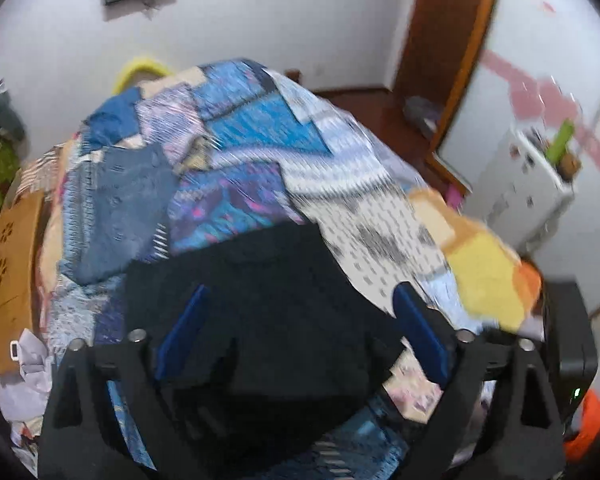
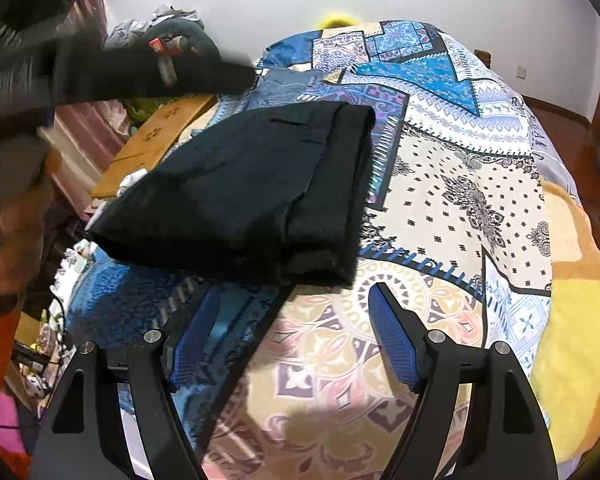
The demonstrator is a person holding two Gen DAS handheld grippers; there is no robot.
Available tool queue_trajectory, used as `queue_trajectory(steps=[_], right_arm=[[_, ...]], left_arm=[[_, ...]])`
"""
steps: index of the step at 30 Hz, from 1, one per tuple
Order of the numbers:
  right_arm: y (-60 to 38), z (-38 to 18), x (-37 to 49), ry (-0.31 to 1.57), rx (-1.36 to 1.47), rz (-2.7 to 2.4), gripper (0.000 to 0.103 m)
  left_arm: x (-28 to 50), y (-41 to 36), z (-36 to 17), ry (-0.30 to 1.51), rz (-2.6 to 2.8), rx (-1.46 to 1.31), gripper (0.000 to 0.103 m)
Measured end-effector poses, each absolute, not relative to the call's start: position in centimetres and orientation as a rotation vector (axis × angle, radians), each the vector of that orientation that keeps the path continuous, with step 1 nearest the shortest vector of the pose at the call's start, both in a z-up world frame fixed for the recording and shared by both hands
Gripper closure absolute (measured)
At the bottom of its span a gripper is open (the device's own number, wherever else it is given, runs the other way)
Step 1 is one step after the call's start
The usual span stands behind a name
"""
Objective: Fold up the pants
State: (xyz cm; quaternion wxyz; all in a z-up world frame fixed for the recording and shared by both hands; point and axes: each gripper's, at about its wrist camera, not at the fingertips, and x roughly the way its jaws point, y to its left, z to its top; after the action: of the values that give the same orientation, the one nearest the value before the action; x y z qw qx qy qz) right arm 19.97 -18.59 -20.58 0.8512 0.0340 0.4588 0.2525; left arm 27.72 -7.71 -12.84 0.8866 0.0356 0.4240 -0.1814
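Observation:
The black pants (image 2: 252, 192) lie folded into a compact rectangle on the patterned bedspread (image 2: 460, 200). In the left wrist view the pants (image 1: 268, 304) fill the space under and between my left gripper's fingers; that view is motion-blurred. My left gripper (image 1: 300, 300) is open and holds nothing. My right gripper (image 2: 296, 296) is open and empty, just in front of the near edge of the folded pants, above the bedspread. The left gripper also shows as a dark blurred shape (image 2: 140, 68) at the upper left of the right wrist view.
A wooden board (image 2: 156, 136) lies beside the bed on the left. A yellow-orange plush cushion (image 2: 572, 320) sits at the bed's right edge. A white cabinet (image 1: 528, 184) and a wooden door frame (image 1: 448, 60) stand by the wall. Clothes are piled at the far left.

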Motion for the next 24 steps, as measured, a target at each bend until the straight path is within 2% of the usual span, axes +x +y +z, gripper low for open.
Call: queue_trajectory(steps=[4, 7, 13, 19, 24], right_arm=[[-18.0, -20.4, 19.9, 0.967, 0.082, 0.551, 0.03], [-17.4, -20.7, 20.2, 0.998, 0.099, 0.579, 0.03], [-16.4, -21.2, 21.2, 1.013, 0.103, 0.596, 0.03], [-16.2, -21.5, 22.5, 1.029, 0.11, 0.601, 0.03], [-16.7, -21.3, 23.3, 1.027, 0.099, 0.59, 0.03]], left_arm=[[31.1, -4.5, -12.5, 0.841, -0.251, 0.128, 0.003], [34.7, -1.7, -14.0, 0.889, -0.126, 0.157, 0.003], [41.0, 2.8, -19.4, 1.023, 0.024, 0.197, 0.003], [44.5, 4.4, -27.4, 1.241, 0.075, 0.217, 0.003], [43.3, 6.1, -28.8, 1.269, 0.06, 0.127, 0.0]])
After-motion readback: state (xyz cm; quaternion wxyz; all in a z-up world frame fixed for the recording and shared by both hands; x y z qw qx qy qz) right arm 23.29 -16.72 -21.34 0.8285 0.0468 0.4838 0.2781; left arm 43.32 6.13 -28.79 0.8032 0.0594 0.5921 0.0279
